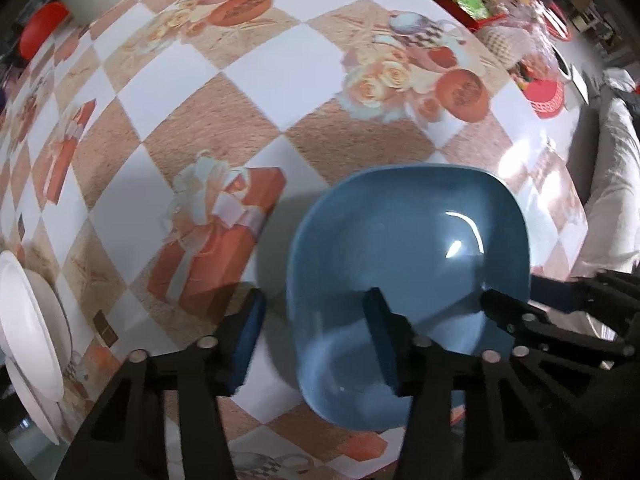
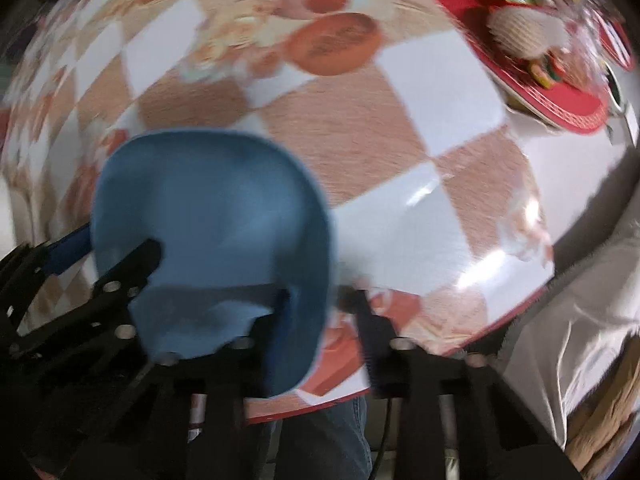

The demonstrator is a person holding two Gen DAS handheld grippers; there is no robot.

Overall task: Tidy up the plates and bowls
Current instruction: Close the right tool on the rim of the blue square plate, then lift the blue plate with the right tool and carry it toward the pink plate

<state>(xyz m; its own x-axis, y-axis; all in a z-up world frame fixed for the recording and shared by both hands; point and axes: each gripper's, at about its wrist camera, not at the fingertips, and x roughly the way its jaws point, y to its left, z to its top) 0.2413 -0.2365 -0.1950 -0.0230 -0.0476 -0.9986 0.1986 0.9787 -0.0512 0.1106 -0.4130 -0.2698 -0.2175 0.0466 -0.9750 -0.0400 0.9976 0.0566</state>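
Two black two-finger grippers met at one blue, rounded-square plastic bowl above a table under a glossy checkered oilcloth printed with gift boxes, roses and teacups. At the far left of the left wrist view, stacked white round plates sat at the table's edge. Next came the left gripper, pointing almost straight down; its jaws straddled the bowl's left rim, one blue-padded finger outside the wall with a visible gap, the other inside the basin, so the pads did not look pressed on the rim. Further right, the right gripper also pointed steeply down, its jaws clamped on the bowl's opposite rim, one finger inside the bowl and one outside. The bowl seemed tilted and lifted off the cloth near the table's near edge, though blur made this uncertain. At the far right, a red tray carried a pale woven item and colourful packets. A person's jeans-clad leg showed below the table edge.
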